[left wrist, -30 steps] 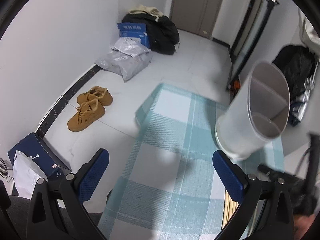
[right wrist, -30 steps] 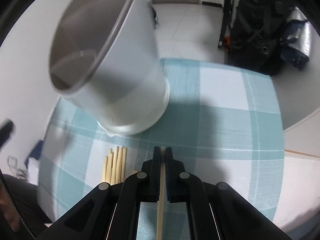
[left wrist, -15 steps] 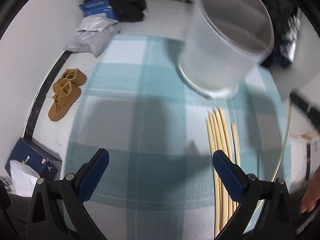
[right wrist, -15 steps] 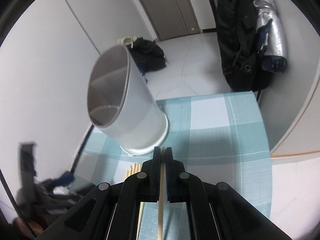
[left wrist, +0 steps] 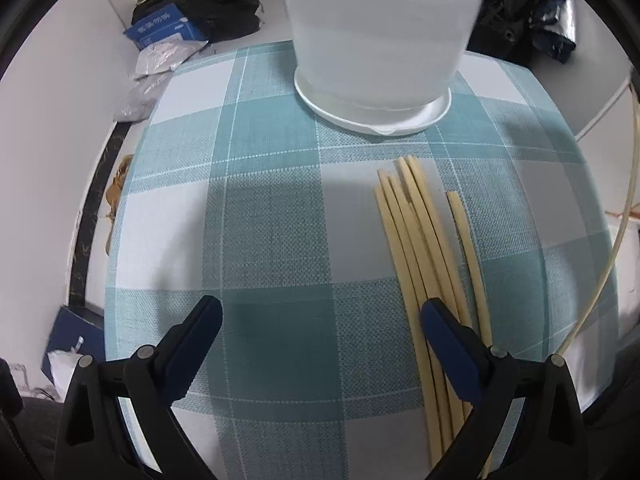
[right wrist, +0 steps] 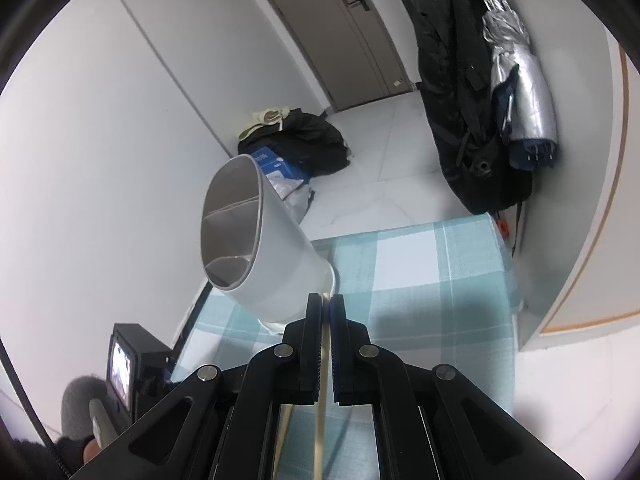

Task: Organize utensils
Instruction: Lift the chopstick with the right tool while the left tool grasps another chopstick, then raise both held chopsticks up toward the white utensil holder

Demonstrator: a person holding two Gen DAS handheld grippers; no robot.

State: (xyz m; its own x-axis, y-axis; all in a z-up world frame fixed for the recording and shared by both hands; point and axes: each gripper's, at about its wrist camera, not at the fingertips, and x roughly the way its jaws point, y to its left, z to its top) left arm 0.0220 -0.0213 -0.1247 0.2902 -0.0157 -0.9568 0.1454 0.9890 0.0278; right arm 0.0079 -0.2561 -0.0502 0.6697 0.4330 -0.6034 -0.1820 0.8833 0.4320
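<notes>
A white utensil holder (left wrist: pixel 380 40) with inner dividers stands at the far side of the teal checked tablecloth (left wrist: pixel 272 216); it also shows in the right wrist view (right wrist: pixel 256 248). Several pale wooden chopsticks (left wrist: pixel 420 248) lie in a bundle in front of it, under my left gripper's right finger. My left gripper (left wrist: pixel 320 320) is open and empty, low over the cloth. My right gripper (right wrist: pixel 327 308) is shut on one chopstick (right wrist: pixel 322 400), held high above the table; that chopstick shows at the right edge of the left wrist view (left wrist: pixel 616 240).
The table edge drops to a white tiled floor. Black bags and a blue box (left wrist: pixel 160 28) lie on the floor beyond. A dark coat and a silver umbrella (right wrist: pixel 516 92) hang at the right. A dark box (left wrist: pixel 76 336) lies left of the table.
My left gripper has swung right and come down close over the cloth, toward the chopstick bundle. My right gripper has risen and pulled back with its chopstick.
</notes>
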